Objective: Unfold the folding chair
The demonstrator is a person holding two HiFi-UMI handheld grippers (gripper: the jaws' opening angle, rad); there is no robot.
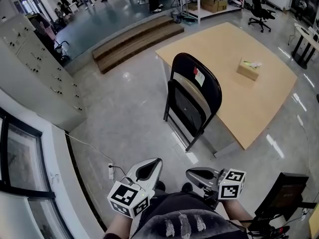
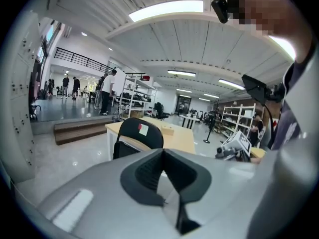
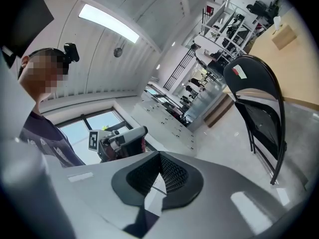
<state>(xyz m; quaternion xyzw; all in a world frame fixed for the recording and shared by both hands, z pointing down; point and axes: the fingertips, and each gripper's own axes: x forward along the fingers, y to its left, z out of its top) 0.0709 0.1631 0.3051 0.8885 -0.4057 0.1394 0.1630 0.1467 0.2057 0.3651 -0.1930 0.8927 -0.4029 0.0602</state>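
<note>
Chair (image 1: 192,102) stands folded on the floor (image 1: 127,116) just beside the edge of the desk (image 1: 259,108), untouched, so unfolding is all left; left gripper (image 1: 149,169) and right gripper (image 1: 197,174) are both closed tight, empty, well apart from it.

- The glossy grey floor (image 1: 124,113) carries everything in view.
- A black folding chair (image 1: 194,96) stands on it, folded flat and upright, just beside the near edge of the table.
- The light wooden tabletop (image 1: 259,108) bears only a small tan box (image 1: 248,68), with something white on its top, well in from the edges.
- Low wooden steps (image 1: 137,41) lie on the floor beyond the chair.
- A white cable (image 1: 89,146) runs across the floor by the left wall.
- A black office chair (image 1: 260,9) stands on the floor past the table's far corner.
</note>
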